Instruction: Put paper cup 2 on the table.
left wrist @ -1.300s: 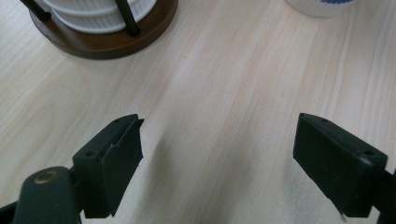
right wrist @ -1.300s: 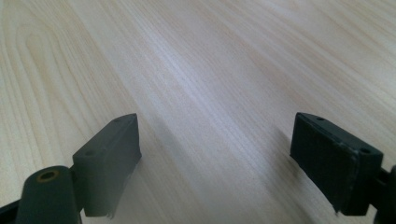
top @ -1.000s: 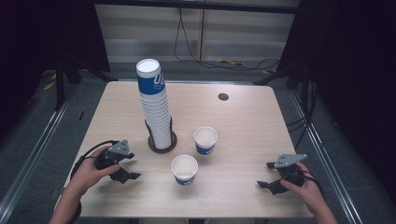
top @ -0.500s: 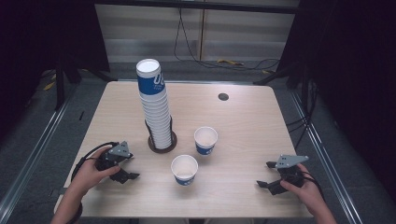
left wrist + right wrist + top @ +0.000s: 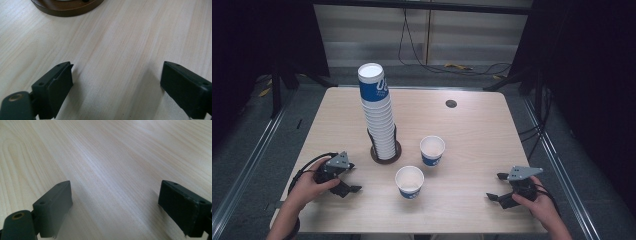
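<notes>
On the pale wooden table (image 5: 472,125) the left hand-held gripper (image 5: 348,176) rests near the front left corner, held in the person's left hand (image 5: 307,186), and its jaws have just been opening; in the left gripper view they stand wide apart over bare wood with nothing between them. The right hand-held gripper (image 5: 501,187) sits near the front right corner in the right hand (image 5: 537,206), and its jaws too have just been opening a little further; the right gripper view shows them spread wide above the table grain, with nothing between them. Between the two hands, well apart from each, stand two single paper cups, both upright and open at the top: the nearer cup (image 5: 409,182) toward the front middle of the table, and the farther cup (image 5: 432,150) just behind it and a little to the right. The two cups stand close to each other, but whether they touch cannot be told. To the left of the farther cup rises a tall stack of cups (image 5: 377,117), white with a blue band on the top one, leaning slightly and seated in a round dark holder (image 5: 386,153) whose brown base edge shows at the top of the left gripper view. The left hand-held gripper lies near that holder, in front of it and to its left. A small dark round cap (image 5: 451,103) is set into the table toward the far right.
</notes>
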`<state>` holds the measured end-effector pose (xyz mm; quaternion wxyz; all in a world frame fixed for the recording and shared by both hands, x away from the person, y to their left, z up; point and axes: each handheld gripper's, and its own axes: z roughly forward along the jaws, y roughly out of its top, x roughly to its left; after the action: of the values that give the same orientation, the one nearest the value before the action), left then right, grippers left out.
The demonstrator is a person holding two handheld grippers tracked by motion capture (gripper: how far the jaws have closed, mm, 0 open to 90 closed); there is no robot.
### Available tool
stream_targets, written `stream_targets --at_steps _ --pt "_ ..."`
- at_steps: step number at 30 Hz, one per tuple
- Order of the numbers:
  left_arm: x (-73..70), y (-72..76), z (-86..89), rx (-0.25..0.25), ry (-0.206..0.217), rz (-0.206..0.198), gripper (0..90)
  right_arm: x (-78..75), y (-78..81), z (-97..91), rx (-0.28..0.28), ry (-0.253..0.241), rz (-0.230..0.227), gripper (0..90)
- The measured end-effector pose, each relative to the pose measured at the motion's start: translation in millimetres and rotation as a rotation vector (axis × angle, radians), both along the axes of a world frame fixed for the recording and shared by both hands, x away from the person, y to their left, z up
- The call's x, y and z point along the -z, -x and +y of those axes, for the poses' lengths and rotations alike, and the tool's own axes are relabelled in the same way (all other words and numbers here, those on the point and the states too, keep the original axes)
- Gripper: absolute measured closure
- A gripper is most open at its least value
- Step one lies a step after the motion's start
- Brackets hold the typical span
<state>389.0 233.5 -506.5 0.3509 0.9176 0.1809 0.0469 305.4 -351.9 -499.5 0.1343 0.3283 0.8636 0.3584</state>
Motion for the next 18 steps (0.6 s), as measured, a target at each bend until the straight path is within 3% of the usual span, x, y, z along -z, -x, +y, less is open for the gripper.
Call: stream_targets --at_steps 9,18 --pt "6.1 0.0 -0.1 0.002 0.034 -0.018 0.1 0.0 -0.1 0.1 0.0 0.0 0.001 10.6" --pt "8.1 1.3 1.0 -0.004 0.058 -0.023 0.0 0.1 -1.3 0.4 -0.004 0.002 0.004 9.7"
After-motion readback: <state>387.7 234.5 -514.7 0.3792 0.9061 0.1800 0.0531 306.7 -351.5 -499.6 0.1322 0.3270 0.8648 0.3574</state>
